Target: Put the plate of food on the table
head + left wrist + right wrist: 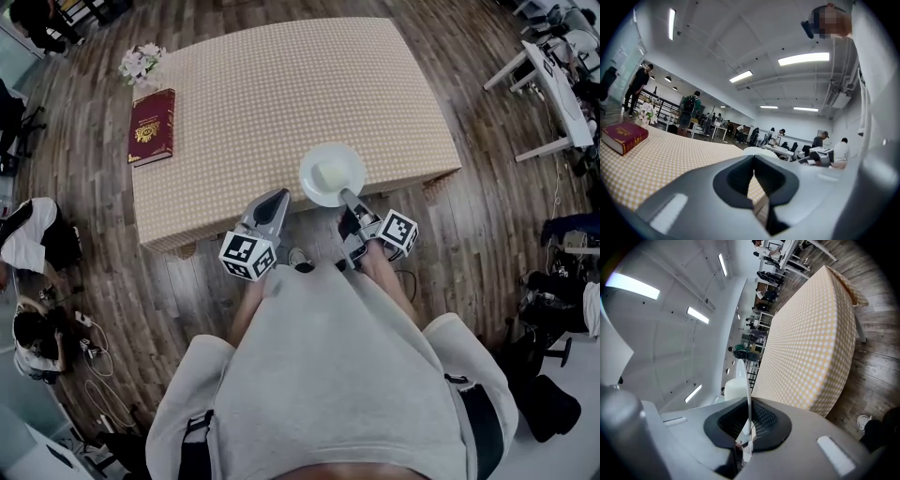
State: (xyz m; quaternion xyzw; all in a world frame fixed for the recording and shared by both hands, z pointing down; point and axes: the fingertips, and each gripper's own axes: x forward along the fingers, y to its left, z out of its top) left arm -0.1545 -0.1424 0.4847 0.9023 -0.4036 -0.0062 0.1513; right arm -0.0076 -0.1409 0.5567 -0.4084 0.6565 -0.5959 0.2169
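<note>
A white plate (pixel 332 174) with a pale block of food (pixel 331 172) is at the near edge of the checked table (pixel 281 103). My right gripper (pixel 347 195) is shut on the plate's near rim. In the right gripper view the plate (pixel 749 390) shows edge-on between the jaws of this gripper (pixel 749 425), with the food (pixel 736 387) to its left. I cannot tell whether the plate rests on the cloth. My left gripper (pixel 278 195) is shut and empty, just left of the plate at the table edge. In the left gripper view the plate (pixel 761 151) peeks beyond the gripper (pixel 754 173).
A dark red book (pixel 152 127) lies at the table's left side, and a small bunch of flowers (pixel 141 64) stands at its far left corner. Wooden floor surrounds the table. People, bags and cables sit at the left, and white desks (pixel 553 84) at the right.
</note>
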